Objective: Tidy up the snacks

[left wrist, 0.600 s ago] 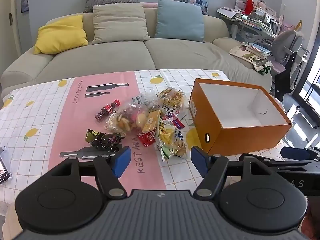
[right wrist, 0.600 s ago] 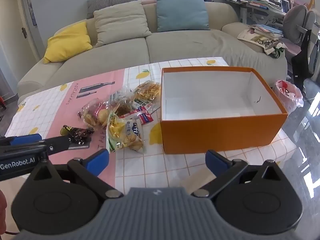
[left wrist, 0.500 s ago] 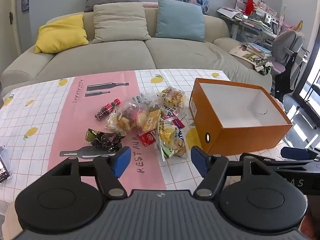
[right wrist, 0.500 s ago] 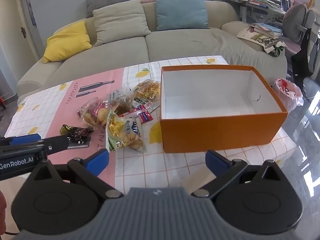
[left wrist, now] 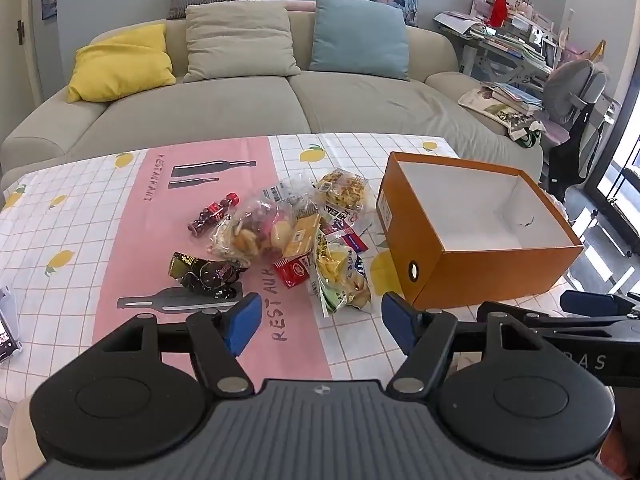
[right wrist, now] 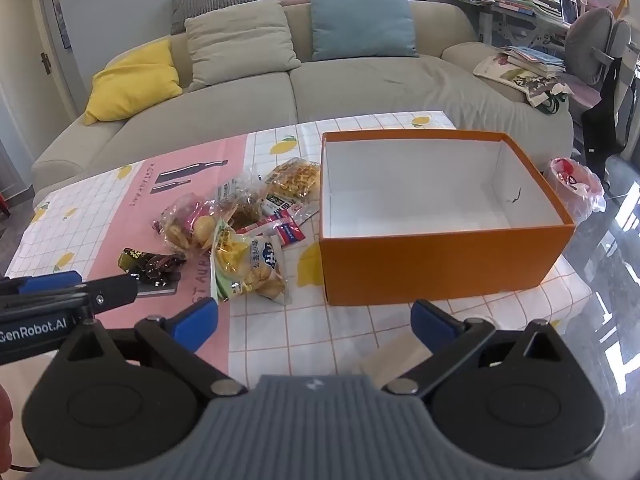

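Nothing on the table has shifted since a moment ago; only my two grippers have crept a touch nearer the snacks, both views sliding slightly forward.

Starting at the left, my left gripper [left wrist: 320,318] hangs low over the near edge of the tablecloth [left wrist: 80,216], fingers spread wide with nothing between them. I hold it open like this, I judge, because it is lined up on the pile and ready to take the closest packet. Just ahead of its left fingertip lies the dark candy wrapper [left wrist: 204,274], apart from the rest, and farther back the small red cola-bottle sweet [left wrist: 214,213]. Then comes the heap itself: the clear bag of mixed crackers [left wrist: 256,234], the small red sachet [left wrist: 294,271], the yellow-green chip bag [left wrist: 340,276] nearest me, and the waffle packet [left wrist: 345,194] at the back, close to the box. They overlap loosely, so lifting one may drag a neighbour.

Right of the pile stands the orange box [right wrist: 440,264], upright, lidless, just beside the snacks. Its white inside holds no snacks; I see only a small dark mark on the far wall. So none of the sorting is done yet.

My right gripper [right wrist: 314,320] hovers before the box's near wall, also wide open and holding nothing.
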`<state>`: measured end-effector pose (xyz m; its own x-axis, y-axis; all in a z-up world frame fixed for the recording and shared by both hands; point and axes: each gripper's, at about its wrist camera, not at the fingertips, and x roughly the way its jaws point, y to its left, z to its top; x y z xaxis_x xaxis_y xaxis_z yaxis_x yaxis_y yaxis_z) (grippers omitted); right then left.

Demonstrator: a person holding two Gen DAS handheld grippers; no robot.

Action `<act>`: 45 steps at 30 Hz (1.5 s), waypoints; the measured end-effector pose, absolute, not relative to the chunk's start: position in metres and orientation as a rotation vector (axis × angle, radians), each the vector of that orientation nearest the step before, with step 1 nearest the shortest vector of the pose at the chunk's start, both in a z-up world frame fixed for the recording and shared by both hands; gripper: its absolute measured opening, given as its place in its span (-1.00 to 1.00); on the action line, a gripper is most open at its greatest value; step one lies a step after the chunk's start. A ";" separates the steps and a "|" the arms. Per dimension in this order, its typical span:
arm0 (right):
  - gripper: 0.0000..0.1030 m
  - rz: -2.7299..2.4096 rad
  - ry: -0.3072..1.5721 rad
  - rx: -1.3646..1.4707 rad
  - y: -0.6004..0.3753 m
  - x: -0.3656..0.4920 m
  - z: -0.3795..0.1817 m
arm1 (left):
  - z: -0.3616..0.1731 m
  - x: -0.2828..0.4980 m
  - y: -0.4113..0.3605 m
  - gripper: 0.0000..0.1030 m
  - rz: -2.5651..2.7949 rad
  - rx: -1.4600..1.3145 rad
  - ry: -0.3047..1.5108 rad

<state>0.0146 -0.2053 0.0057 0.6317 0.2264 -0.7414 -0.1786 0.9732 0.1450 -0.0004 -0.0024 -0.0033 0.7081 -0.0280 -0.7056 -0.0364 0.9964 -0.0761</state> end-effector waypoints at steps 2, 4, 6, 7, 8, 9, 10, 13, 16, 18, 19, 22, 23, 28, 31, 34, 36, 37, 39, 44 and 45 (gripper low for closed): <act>0.94 0.230 0.857 0.060 -0.206 0.014 0.006 | -0.005 -0.001 -0.001 0.56 0.004 -0.095 0.787; 0.94 0.227 0.860 0.060 -0.205 0.015 0.005 | -0.005 0.000 -0.001 0.56 0.001 -0.095 0.792; 0.94 0.225 0.864 0.061 -0.205 0.015 0.005 | -0.006 -0.001 -0.002 0.56 0.000 -0.092 0.794; 0.94 0.224 0.865 0.062 -0.205 0.015 0.005 | -0.007 -0.001 -0.002 0.56 -0.001 -0.091 0.796; 0.94 0.224 0.867 0.062 -0.205 0.016 0.005 | -0.006 -0.001 -0.002 0.56 -0.002 -0.091 0.798; 0.94 0.223 0.869 0.063 -0.206 0.016 0.005 | -0.007 -0.002 -0.003 0.56 -0.003 -0.089 0.799; 0.94 0.222 0.871 0.063 -0.206 0.016 0.005 | -0.006 -0.001 -0.003 0.56 -0.004 -0.088 0.801; 0.94 0.223 0.875 0.067 -0.206 0.016 0.004 | -0.006 -0.002 -0.005 0.56 -0.004 -0.086 0.804; 0.94 0.223 0.874 0.067 -0.206 0.016 0.004 | -0.006 -0.001 -0.005 0.56 -0.003 -0.086 0.806; 0.94 0.223 0.874 0.067 -0.206 0.017 0.004 | -0.007 0.000 -0.004 0.56 -0.005 -0.086 0.809; 0.94 0.223 0.875 0.067 -0.206 0.017 0.004 | -0.007 0.000 -0.005 0.56 -0.006 -0.085 0.810; 0.94 0.222 0.873 0.068 -0.206 0.017 0.004 | -0.007 0.000 -0.005 0.56 -0.009 -0.085 0.812; 0.94 0.222 0.873 0.067 -0.206 0.017 0.004 | -0.008 0.000 -0.005 0.56 -0.010 -0.086 0.812; 0.94 0.220 0.871 0.066 -0.206 0.017 0.004 | -0.008 -0.001 -0.005 0.56 -0.010 -0.087 0.814; 0.94 0.218 0.871 0.065 -0.206 0.017 0.005 | -0.009 0.000 -0.005 0.56 -0.010 -0.088 0.816; 0.94 0.215 0.870 0.065 -0.206 0.017 0.005 | -0.009 -0.001 -0.006 0.56 -0.010 -0.088 0.817; 0.94 0.214 0.870 0.066 -0.206 0.017 0.005 | -0.009 -0.001 -0.006 0.56 -0.010 -0.087 0.817; 0.94 0.213 0.870 0.066 -0.206 0.017 0.005 | -0.008 -0.001 -0.006 0.56 -0.009 -0.087 0.818; 0.94 0.211 0.871 0.067 -0.206 0.017 0.005 | -0.009 -0.001 -0.006 0.56 -0.010 -0.088 0.818; 0.94 0.205 0.872 0.071 -0.207 0.017 0.004 | -0.010 -0.001 -0.006 0.56 -0.012 -0.086 0.819; 0.94 0.204 0.871 0.072 -0.208 0.017 0.004 | -0.010 -0.001 -0.006 0.56 -0.013 -0.086 0.820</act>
